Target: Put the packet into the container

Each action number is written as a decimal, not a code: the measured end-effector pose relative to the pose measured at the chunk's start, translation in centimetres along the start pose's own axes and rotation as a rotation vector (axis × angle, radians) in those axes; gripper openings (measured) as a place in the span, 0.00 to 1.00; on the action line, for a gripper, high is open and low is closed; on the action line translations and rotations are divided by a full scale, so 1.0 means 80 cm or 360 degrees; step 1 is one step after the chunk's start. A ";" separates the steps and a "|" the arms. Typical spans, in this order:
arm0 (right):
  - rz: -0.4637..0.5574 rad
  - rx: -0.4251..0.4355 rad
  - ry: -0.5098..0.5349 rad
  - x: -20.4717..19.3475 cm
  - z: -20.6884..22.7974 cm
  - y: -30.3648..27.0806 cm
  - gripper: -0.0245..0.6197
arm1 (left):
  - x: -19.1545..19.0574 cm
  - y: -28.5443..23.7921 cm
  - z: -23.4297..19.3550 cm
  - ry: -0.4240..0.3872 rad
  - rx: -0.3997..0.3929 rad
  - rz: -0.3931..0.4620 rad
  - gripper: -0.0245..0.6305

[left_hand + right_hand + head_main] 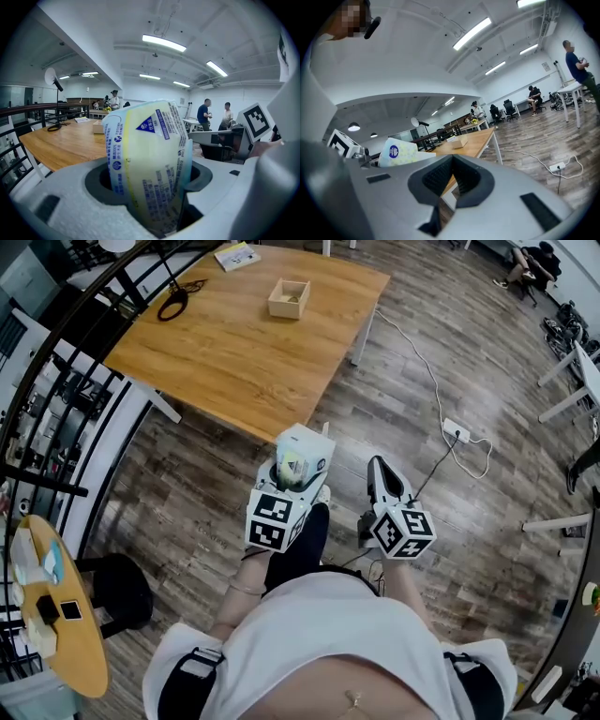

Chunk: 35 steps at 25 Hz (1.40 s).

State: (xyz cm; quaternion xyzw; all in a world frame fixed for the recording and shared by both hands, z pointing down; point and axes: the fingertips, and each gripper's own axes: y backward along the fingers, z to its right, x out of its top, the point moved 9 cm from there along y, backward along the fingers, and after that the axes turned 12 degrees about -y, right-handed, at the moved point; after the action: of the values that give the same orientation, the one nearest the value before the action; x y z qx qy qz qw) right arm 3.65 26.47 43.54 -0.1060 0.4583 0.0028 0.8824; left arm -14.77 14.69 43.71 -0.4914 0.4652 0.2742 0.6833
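A pale yellow packet [150,164] with blue print stands squeezed between the jaws of my left gripper [154,187], which is shut on it. In the head view that left gripper [292,468] hangs over the floor in front of the table, the packet [292,468] showing at its tip. My right gripper [382,479] is beside it to the right, its jaws closed together and empty [447,180]. The packet [397,152] also shows at the left of the right gripper view. The container, a small open wooden box [289,298], sits far off on the wooden table [234,343].
A black cable loop [174,304] and a booklet [236,255] lie on the table's far side. A black railing [66,390] curves along the left. A white power strip and cord [457,432] lie on the wood floor to the right. People stand in the room beyond.
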 end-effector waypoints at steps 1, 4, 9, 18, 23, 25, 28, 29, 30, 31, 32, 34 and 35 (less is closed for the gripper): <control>-0.0002 -0.0005 -0.0003 0.004 0.005 -0.007 0.05 | 0.004 -0.010 -0.004 -0.0002 -0.0007 -0.0001 0.51; -0.0006 -0.0012 -0.0003 0.019 0.017 -0.033 0.05 | 0.019 -0.040 -0.019 -0.0011 -0.0023 0.0004 0.51; -0.0008 0.0001 0.0006 0.048 0.030 -0.082 0.05 | 0.043 -0.083 -0.050 -0.0014 -0.0025 0.0011 0.51; -0.0068 0.0040 0.0013 0.078 0.042 -0.167 0.05 | 0.069 -0.142 -0.108 0.0012 -0.0005 -0.0004 0.51; -0.0094 0.0061 0.0017 0.090 0.047 -0.206 0.05 | 0.078 -0.168 -0.134 0.0022 0.0009 -0.0006 0.51; -0.0103 0.0065 0.0019 0.094 0.049 -0.221 0.05 | 0.080 -0.177 -0.144 0.0029 0.0017 -0.0012 0.51; -0.0119 0.0065 0.0017 0.098 0.057 -0.242 0.05 | 0.082 -0.191 -0.157 0.0041 0.0026 -0.0025 0.51; -0.0122 0.0066 0.0015 0.099 0.058 -0.248 0.05 | 0.082 -0.194 -0.162 0.0044 0.0031 -0.0031 0.51; -0.0125 0.0067 0.0015 0.100 0.059 -0.255 0.05 | 0.082 -0.198 -0.167 0.0049 0.0037 -0.0035 0.51; -0.0126 0.0070 0.0015 0.102 0.060 -0.262 0.05 | 0.083 -0.201 -0.172 0.0053 0.0045 -0.0036 0.51; -0.0128 0.0074 0.0018 0.104 0.061 -0.268 0.05 | 0.083 -0.204 -0.176 0.0058 0.0052 -0.0035 0.51; -0.0126 0.0085 0.0022 0.107 0.063 -0.279 0.05 | 0.084 -0.210 -0.181 0.0066 0.0064 -0.0031 0.51; -0.0123 0.0089 0.0024 0.109 0.064 -0.283 0.05 | 0.084 -0.212 -0.183 0.0068 0.0067 -0.0030 0.51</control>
State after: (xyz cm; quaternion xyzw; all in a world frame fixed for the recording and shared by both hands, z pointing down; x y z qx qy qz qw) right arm 15.14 4.52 43.50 -0.0990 0.4603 -0.0448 0.8811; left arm -3.16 -5.63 43.45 -0.4870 0.4806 0.2475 0.6860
